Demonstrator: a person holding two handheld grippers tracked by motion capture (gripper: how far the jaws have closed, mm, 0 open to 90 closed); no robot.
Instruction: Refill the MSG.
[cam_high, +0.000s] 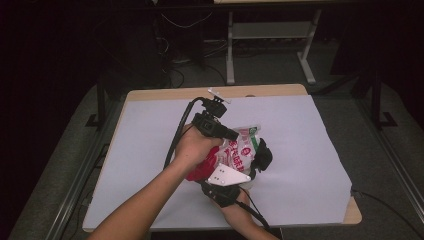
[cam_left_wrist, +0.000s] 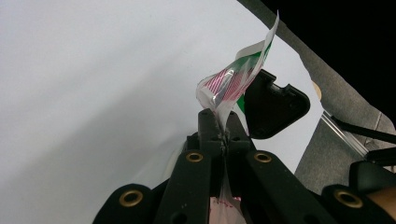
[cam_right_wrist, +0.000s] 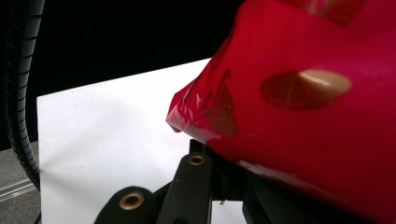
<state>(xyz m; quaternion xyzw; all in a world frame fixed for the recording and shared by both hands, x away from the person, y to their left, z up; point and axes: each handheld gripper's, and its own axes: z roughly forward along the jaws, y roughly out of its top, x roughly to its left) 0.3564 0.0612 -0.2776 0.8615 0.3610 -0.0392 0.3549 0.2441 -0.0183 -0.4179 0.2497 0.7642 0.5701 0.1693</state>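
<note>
Mid-table, both grippers clamp one snack bag (cam_high: 239, 152): the left gripper (cam_left_wrist: 223, 135) pinches its top edge toward 1 o'clock, the right gripper (cam_high: 254, 170) its red end toward 7, probably to pull it open.

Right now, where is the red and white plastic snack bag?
In the high view the red and white plastic snack bag is at the middle of the white table sheet, pinched between the left gripper and the right gripper.
</note>
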